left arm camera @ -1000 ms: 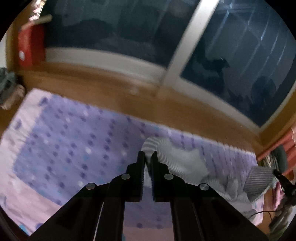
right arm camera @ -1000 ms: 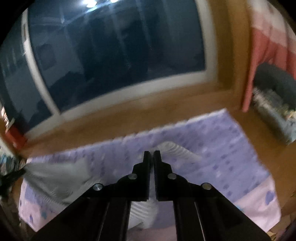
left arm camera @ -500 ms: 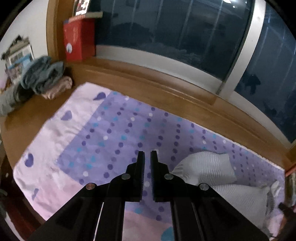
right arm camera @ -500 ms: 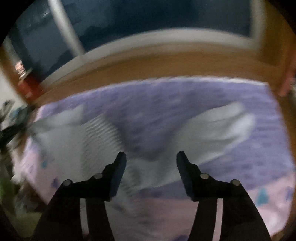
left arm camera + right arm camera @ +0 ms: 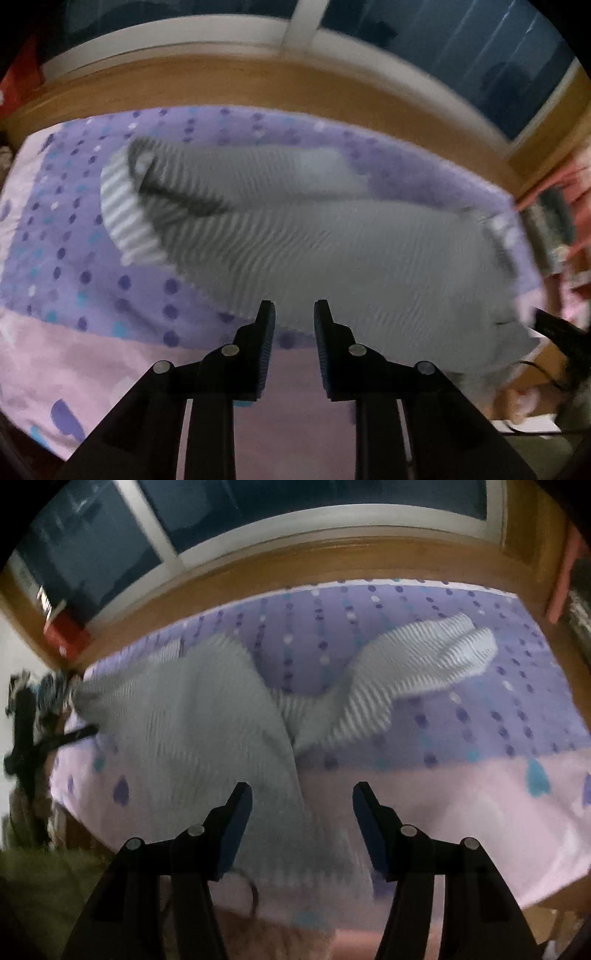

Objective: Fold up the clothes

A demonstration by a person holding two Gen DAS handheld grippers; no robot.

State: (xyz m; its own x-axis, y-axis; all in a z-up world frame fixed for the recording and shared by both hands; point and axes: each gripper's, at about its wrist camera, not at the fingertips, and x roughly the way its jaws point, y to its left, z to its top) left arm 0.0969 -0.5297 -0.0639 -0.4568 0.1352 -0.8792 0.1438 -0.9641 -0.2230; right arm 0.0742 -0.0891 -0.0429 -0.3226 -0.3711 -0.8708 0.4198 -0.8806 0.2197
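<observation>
A grey striped long-sleeved top (image 5: 332,240) lies spread across a purple dotted blanket (image 5: 74,258) with a pink border. My left gripper (image 5: 293,308) hovers over the top's near edge. Its jaws are opening, and only cloth below shows through the narrow gap. In the right wrist view the top's body (image 5: 192,720) fills the left half. One sleeve (image 5: 417,664) stretches away to the upper right. My right gripper (image 5: 303,792) stands open and wide above the top's near hem, its pads clear of the cloth. Both views are blurred.
A wooden ledge (image 5: 258,85) and dark windows run behind the blanket (image 5: 480,701). A red box (image 5: 66,635) stands at the far left by a heap of clothes (image 5: 51,694). A dark cable (image 5: 535,369) lies off the blanket's right end.
Both grippers have tipped down and dropped closer to the top. The right jaws went from shut to wide apart. The left jaws have started to part.
</observation>
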